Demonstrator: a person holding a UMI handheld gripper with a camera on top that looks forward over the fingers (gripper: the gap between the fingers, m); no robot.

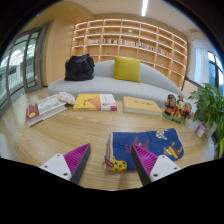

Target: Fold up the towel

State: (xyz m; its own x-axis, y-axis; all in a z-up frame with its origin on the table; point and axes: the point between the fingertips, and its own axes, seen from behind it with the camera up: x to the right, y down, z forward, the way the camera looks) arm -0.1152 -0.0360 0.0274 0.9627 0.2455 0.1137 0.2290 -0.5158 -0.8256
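A blue patterned towel (pixel 152 143) with yellow and pink motifs lies flat on the wooden table (pixel 60 130), just ahead of my fingers and mostly toward the right one. Its near left corner, with a yellow dotted patch (pixel 119 163), lies between the fingers. My gripper (pixel 110 162) is open, with the left finger (pixel 68 160) over bare table and the right finger (pixel 153 162) over the towel's near edge. Nothing is held.
Books lie across the table's far side: an open magazine (pixel 48 105), a yellow-red book (pixel 95 101) and a yellow book (pixel 140 104). Small toys (pixel 176 106) and a plant (pixel 208 103) stand at right. A sofa (pixel 125 78) with a black bag and yellow cushion is beyond.
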